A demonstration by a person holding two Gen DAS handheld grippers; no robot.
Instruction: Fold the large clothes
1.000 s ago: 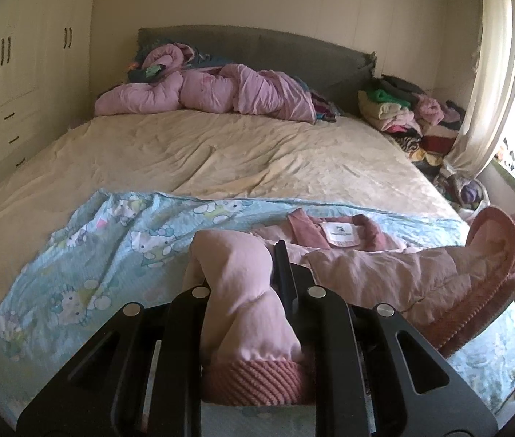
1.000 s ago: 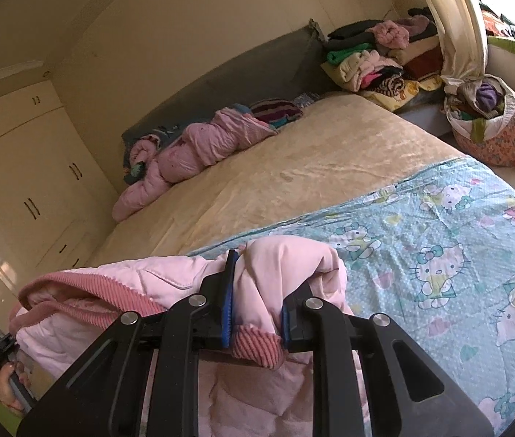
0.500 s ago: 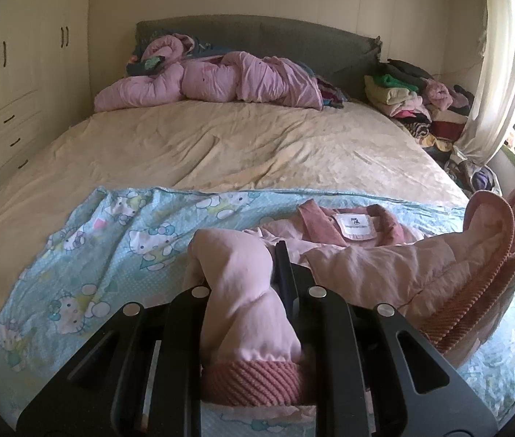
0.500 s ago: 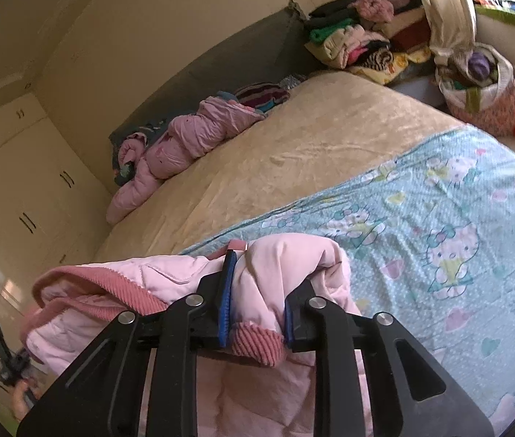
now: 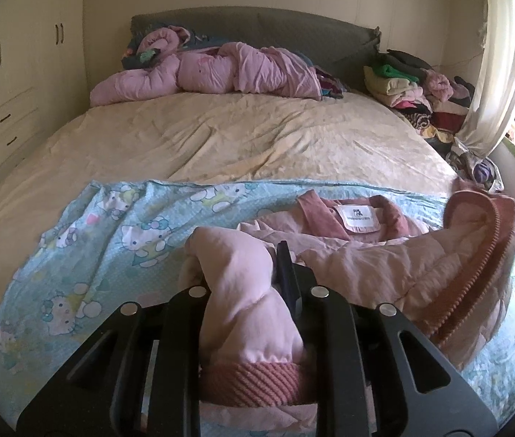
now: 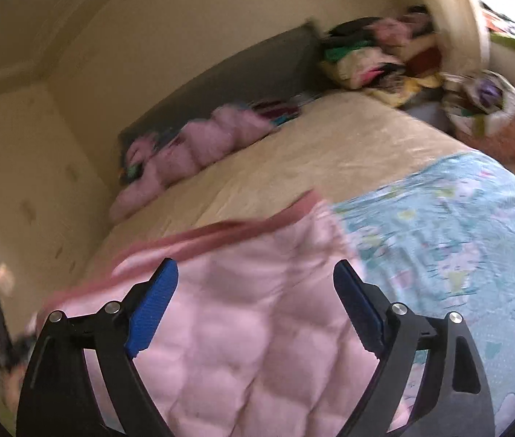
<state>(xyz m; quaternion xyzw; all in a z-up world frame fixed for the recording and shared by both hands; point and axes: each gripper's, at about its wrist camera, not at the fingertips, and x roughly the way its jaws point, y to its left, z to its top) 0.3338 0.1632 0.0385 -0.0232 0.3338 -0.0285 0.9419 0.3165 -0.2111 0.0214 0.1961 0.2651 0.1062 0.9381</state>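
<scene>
Pink quilted jacket (image 5: pixel 384 266) lies spread on a blue cartoon-print sheet (image 5: pixel 111 240) at the near end of the bed (image 5: pixel 242 142), its collar and white label turned toward the far side. The left gripper (image 5: pixel 250 284) pinches one sleeve (image 5: pixel 246 309), whose ribbed darker-pink cuff bunches between the fingers close to the camera; the log has these jaws just starting to ease apart, yet the pads press the fabric. The right gripper (image 6: pixel 253 287) has its blue-padded jaws spreading wide, and they touch nothing: the jacket (image 6: pixel 242 335) lies below and between them, its darker ribbed hem running along its far edge. The right wrist view is smeared by motion. On the far side of the bed, against the grey headboard (image 5: pixel 257 29), sits a crumpled pink duvet (image 5: pixel 213 73). To the far right a pile of folded clothes (image 5: pixel 410 87) stands near a pale curtain (image 5: pixel 494 65). Cream wardrobe doors (image 5: pixel 20 58) fill the left wall.
</scene>
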